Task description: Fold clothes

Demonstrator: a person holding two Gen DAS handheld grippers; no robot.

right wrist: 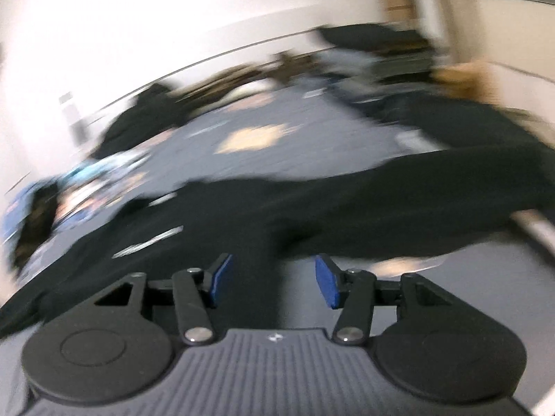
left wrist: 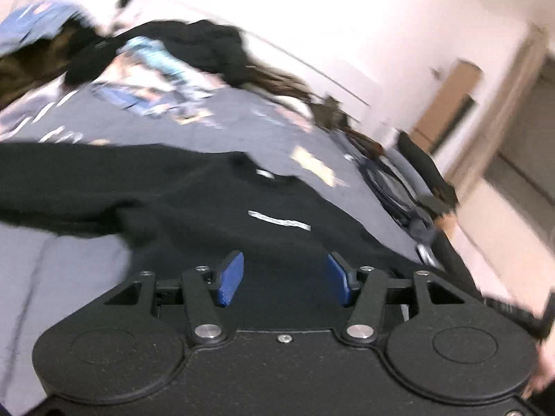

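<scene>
A black sweatshirt [left wrist: 215, 208] with a white chest line lies spread on a grey-blue printed bed cover [left wrist: 69, 263], collar away from me, one sleeve stretched out to the left. My left gripper [left wrist: 285, 277] is open and empty, hovering over the shirt's lower body. In the blurred right wrist view the same black sweatshirt [right wrist: 312, 208] lies spread, a sleeve running out to the right. My right gripper [right wrist: 270, 279] is open and empty above the shirt, near its lower edge.
A pile of dark clothes [left wrist: 194, 45] and a light blue garment [left wrist: 38, 20] lie at the far side of the bed by the white wall. More dark clothing [left wrist: 426, 176] and cables lie at the right edge. A doorway [left wrist: 520, 138] stands at right.
</scene>
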